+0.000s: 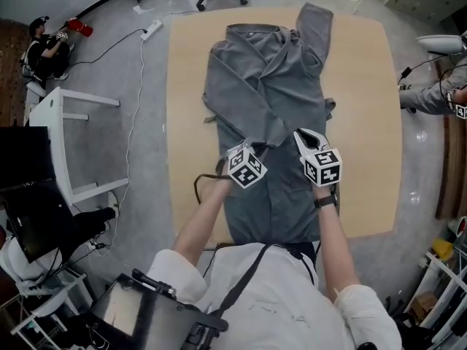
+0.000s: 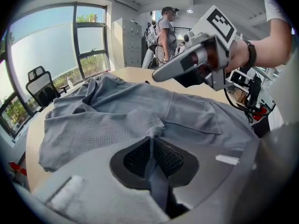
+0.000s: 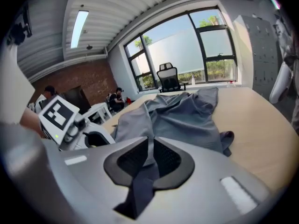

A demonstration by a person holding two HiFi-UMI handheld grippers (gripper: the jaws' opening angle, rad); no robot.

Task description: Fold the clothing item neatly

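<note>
White-shirted shoulders (image 1: 277,290) fill the bottom of the head view, and two bare forearms (image 1: 201,221) reach up the frame to two grippers, each carrying one marker cube (image 1: 246,168). One grey garment (image 1: 266,79) lies lengthwise down the middle of the one pale wooden table (image 1: 365,122), its lower end hanging over the near edge. The left gripper (image 1: 243,150) and the right gripper (image 1: 303,137) sit side by side over the garment's centre.

From above, the jaws are hard to read. The left gripper view shows its pair pinched on a thin fold of the grey cloth, and the right gripper view shows the same grip. Only those two views show the windows (image 3: 205,50) and one office chair (image 3: 169,78) beyond the table. Only the head view shows the floor, with one white power strip (image 1: 152,29) at upper left.
</note>
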